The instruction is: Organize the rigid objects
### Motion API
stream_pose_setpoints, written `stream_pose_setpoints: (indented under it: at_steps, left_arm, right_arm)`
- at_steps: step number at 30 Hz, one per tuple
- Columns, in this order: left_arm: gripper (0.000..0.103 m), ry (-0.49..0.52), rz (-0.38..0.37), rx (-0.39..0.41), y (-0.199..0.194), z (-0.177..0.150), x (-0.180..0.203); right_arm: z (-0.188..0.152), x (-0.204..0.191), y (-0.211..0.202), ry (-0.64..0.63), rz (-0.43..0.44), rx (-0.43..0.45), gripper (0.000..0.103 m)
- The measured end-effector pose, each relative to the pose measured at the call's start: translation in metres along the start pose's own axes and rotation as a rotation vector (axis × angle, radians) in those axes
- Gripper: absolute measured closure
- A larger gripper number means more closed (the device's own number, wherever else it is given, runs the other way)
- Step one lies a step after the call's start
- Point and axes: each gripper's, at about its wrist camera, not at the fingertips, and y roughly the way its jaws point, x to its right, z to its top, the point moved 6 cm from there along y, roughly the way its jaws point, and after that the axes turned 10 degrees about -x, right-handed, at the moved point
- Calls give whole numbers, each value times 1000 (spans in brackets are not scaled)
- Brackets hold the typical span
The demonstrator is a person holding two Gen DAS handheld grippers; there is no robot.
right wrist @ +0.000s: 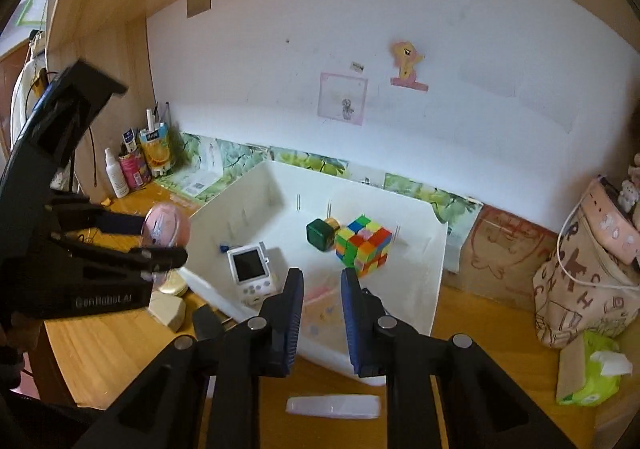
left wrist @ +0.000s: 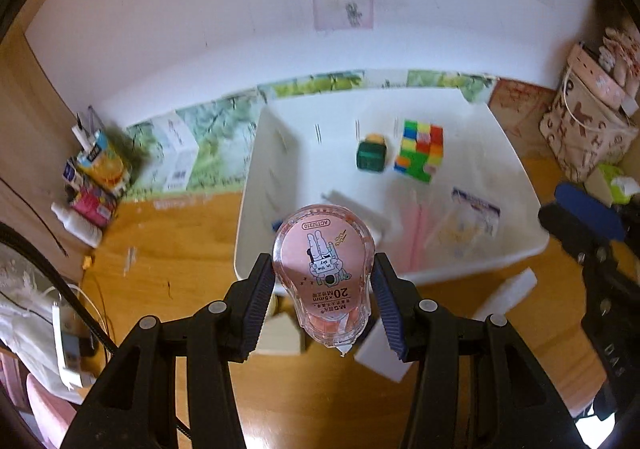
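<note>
My left gripper (left wrist: 324, 281) is shut on a pink correction tape dispenser (left wrist: 324, 269) and holds it above the desk at the near left edge of the white bin (left wrist: 256, 185). From the right wrist view the left gripper (right wrist: 160, 245) holds the pink dispenser (right wrist: 162, 229) left of the bin (right wrist: 436, 273). Inside the bin lie a colourful cube (right wrist: 364, 245), a dark green box (right wrist: 320, 235), a white handheld game console (right wrist: 252, 275) and a plastic packet (left wrist: 468, 225). My right gripper (right wrist: 322, 285) is open and empty over the bin's near wall.
Bottles and a juice carton (right wrist: 154, 147) stand at the back left. A patterned bag (right wrist: 584, 277) and a green tissue pack (right wrist: 592, 377) sit on the right. A beige eraser block (right wrist: 170, 309), a white block (left wrist: 384, 353) and a clear lid (right wrist: 334, 407) lie on the wooden desk.
</note>
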Motion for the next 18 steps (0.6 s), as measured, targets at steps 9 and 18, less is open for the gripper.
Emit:
stream_pose_setpoints:
  at_steps: [9,18]
  left_arm:
    - [50,-6,-2,-32,30,20,0]
    - [50,1,-16,-71,50,25,5]
  right_arm:
    - [-7,13,28,54,24,-75,84]
    - [-26,19,33,131,113,-150,81]
